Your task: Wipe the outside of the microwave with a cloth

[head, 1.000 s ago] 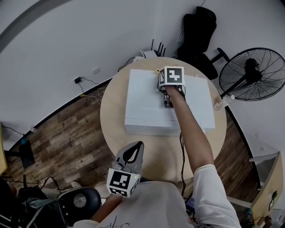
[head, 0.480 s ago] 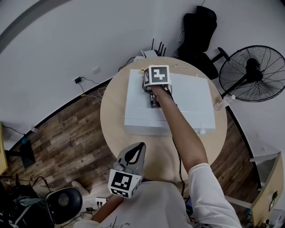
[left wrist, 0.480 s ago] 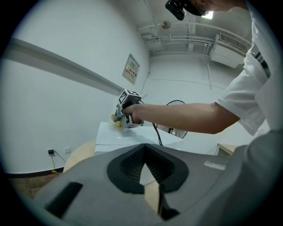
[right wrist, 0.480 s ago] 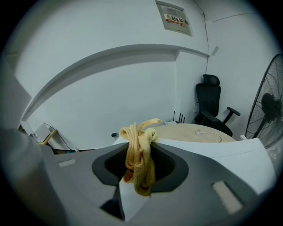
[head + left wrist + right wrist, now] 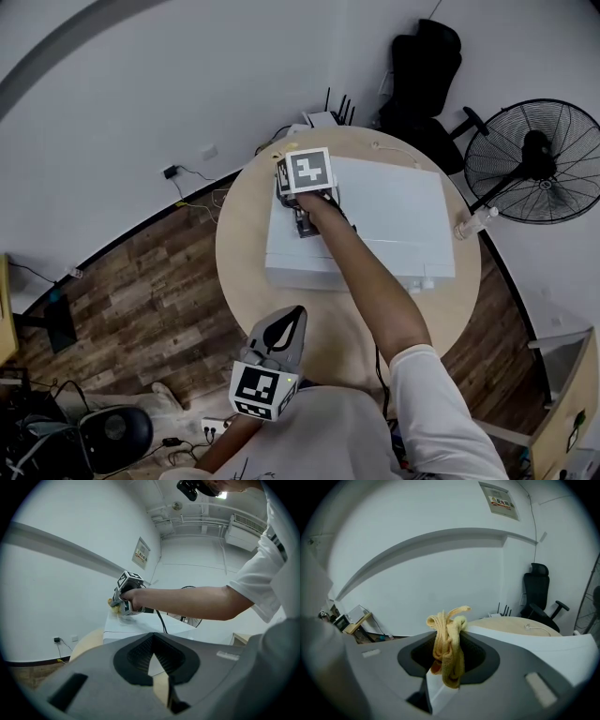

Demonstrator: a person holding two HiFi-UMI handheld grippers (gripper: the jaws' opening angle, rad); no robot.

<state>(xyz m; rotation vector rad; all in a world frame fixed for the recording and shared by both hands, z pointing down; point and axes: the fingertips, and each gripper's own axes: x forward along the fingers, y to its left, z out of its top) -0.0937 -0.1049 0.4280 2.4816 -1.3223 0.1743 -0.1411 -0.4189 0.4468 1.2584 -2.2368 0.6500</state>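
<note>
A white microwave [image 5: 384,220] stands on a round wooden table [image 5: 244,244]. My right gripper [image 5: 286,178] rests on the far left corner of its top, shut on a bunched yellow cloth [image 5: 447,653]. In the right gripper view the cloth fills the gap between the jaws [image 5: 447,667] and hangs over the microwave's top edge [image 5: 525,641]. The left gripper view shows the same right gripper [image 5: 123,599] pressing the cloth [image 5: 112,603] on the microwave [image 5: 140,629]. My left gripper [image 5: 281,333] hangs near my body in front of the table, shut and holding nothing [image 5: 157,665].
A standing fan [image 5: 534,169] is at the right, with a black office chair [image 5: 422,66] behind the table. A white bottle [image 5: 473,223] stands at the table's right edge. A router [image 5: 330,114] sits by the wall. A black stool [image 5: 112,431] is on the wooden floor.
My right gripper has slid leftward across the microwave's top with the cloth in it. The left gripper has stayed where it was.
</note>
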